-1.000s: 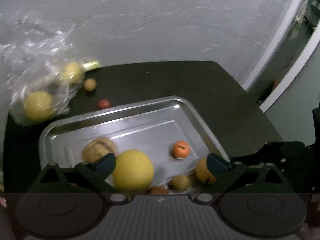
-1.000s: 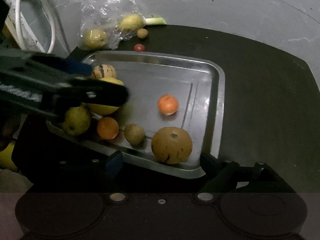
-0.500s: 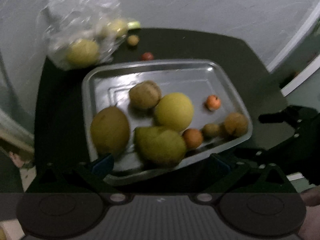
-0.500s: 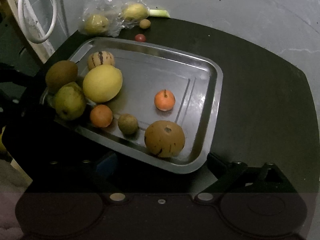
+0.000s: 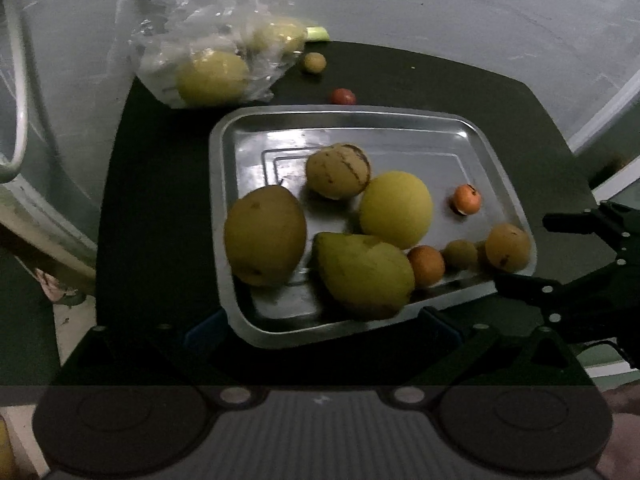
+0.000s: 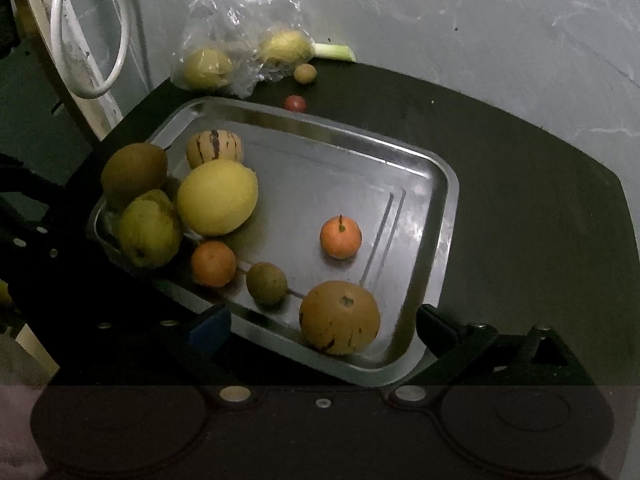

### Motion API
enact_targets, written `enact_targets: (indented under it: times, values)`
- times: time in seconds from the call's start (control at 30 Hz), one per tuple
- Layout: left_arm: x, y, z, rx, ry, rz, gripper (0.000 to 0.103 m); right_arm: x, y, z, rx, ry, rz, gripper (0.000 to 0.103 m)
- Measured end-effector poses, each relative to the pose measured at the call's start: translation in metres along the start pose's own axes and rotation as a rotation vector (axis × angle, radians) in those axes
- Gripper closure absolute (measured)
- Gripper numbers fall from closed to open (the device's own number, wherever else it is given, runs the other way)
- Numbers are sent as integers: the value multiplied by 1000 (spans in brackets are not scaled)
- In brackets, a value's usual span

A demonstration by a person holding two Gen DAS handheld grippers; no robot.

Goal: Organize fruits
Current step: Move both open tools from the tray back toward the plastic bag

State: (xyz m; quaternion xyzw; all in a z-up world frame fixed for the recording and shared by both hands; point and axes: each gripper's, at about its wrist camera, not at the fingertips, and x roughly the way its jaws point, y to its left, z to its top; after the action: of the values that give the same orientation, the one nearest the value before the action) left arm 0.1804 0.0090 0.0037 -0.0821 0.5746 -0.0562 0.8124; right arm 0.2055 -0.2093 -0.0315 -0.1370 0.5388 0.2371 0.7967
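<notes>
Shiny metal tray (image 5: 472, 136), crinkled plastic bag (image 5: 192, 28)

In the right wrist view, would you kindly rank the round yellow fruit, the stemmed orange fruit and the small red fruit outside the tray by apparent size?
1. Round yellow fruit
2. Stemmed orange fruit
3. Small red fruit, though it lies farther from the camera, which shrinks it somewhat.

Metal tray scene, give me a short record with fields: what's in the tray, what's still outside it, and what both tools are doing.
surface: dark table
container: metal tray
in tray: eight fruits, including big yellow fruit, striped melon, small orange with stem
outside tray: red fruit, small brown fruit
plastic bag: two yellow fruits inside
left tool: open, empty
right tool: open, empty
</notes>
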Motion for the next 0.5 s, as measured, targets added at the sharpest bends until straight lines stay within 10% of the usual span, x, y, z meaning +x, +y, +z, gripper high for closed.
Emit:
enact_targets:
  times: [0.5]
  values:
    - [2, -1, 21, -20, -46, 69, 1, 4, -8, 14, -11, -70, -24, 1]
